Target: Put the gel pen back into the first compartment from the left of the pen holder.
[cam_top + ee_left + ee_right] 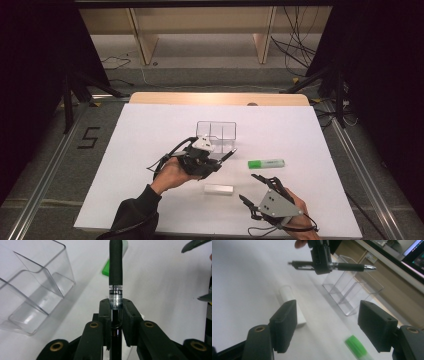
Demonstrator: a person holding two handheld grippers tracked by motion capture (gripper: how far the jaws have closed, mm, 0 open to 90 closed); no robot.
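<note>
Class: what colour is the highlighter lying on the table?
Green highlighter, clearest in the high view.

Black pen in left gripper

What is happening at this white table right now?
A person works with two hand-held grippers. The left gripper is shut on a black pen with a rubber grip, holding it above the table near the clear plastic divided organiser. The right gripper is open with nothing between its jaws. A green highlighter and a white eraser lie on the table.
</note>
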